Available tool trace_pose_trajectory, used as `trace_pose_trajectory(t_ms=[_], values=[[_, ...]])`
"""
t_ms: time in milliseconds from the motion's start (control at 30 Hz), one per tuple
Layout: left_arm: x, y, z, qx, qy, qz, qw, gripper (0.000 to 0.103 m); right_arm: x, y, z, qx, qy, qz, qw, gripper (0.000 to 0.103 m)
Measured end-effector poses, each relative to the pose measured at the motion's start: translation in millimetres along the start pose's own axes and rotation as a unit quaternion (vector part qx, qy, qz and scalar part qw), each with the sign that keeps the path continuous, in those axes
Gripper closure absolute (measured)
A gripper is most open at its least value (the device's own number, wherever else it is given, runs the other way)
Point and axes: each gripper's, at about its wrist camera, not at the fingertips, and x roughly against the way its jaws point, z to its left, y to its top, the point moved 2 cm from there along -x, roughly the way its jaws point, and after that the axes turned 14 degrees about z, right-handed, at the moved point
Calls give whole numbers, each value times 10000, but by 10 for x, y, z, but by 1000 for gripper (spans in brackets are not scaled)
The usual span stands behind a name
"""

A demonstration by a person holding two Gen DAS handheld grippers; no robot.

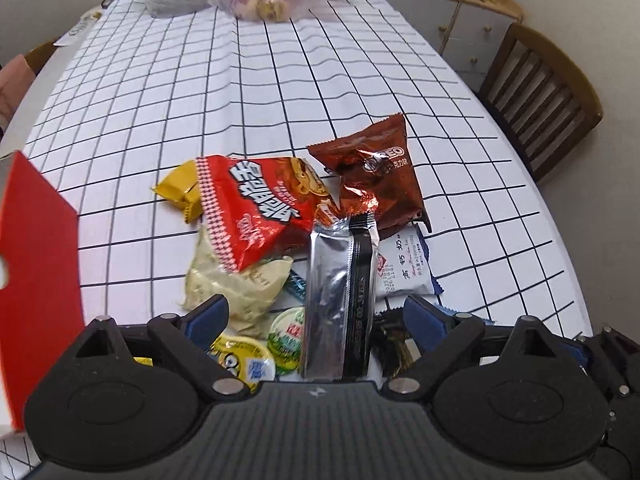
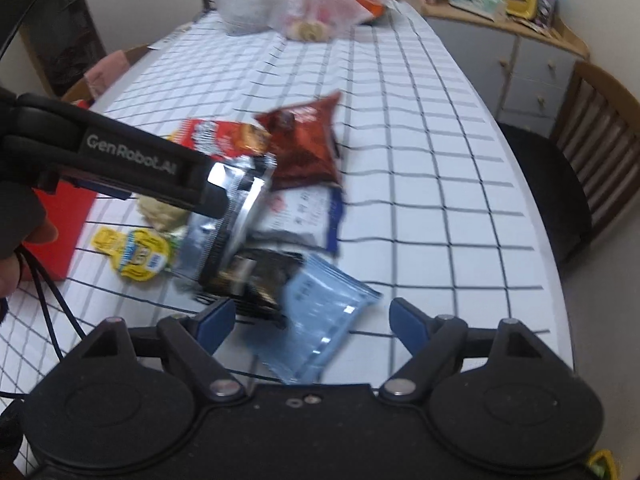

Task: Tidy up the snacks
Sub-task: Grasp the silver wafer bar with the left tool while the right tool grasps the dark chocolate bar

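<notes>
My left jaws (image 1: 316,314) stand spread around the silver packet (image 1: 338,304), which stands up off the snack pile on the table (image 1: 360,80); whether anything else holds it I cannot tell. My right jaws (image 2: 314,320) hang spread and empty over the blue packet (image 2: 320,320). I judge this the picking step: next I should pinch the silver packet and carry it to the red box (image 1: 36,272) at left.

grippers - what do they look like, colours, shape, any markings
Both the left gripper and right gripper are matte black, with round hinge housings, silver pivot pins, linkage arms and blue pads. The left's side reads "GenRobot.AI" in white. Black cables trail beside it.
</notes>
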Motion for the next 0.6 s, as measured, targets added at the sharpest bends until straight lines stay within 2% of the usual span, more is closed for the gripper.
trace_pose_trajectory(t_ms=[133,300,467,567,600], values=[[-101,61,-96,-83,105,77,9999,9,-91,-16,13,44,75,113,9999,19],[-231,148,-152,-125,229,225,9994,11,-68,71,137,107,266,-13,9996,18],[-292,198,-182,-189,233,318,9990,16,-124,161,301,329,300,-124,9989,24],[-343,207,-184,-195,240,425,9986,25,-184,202,361,388,293,-106,9988,28],[-362,206,-179,-186,240,472,9984,31,-203,212,370,398,300,-97,9987,29]])
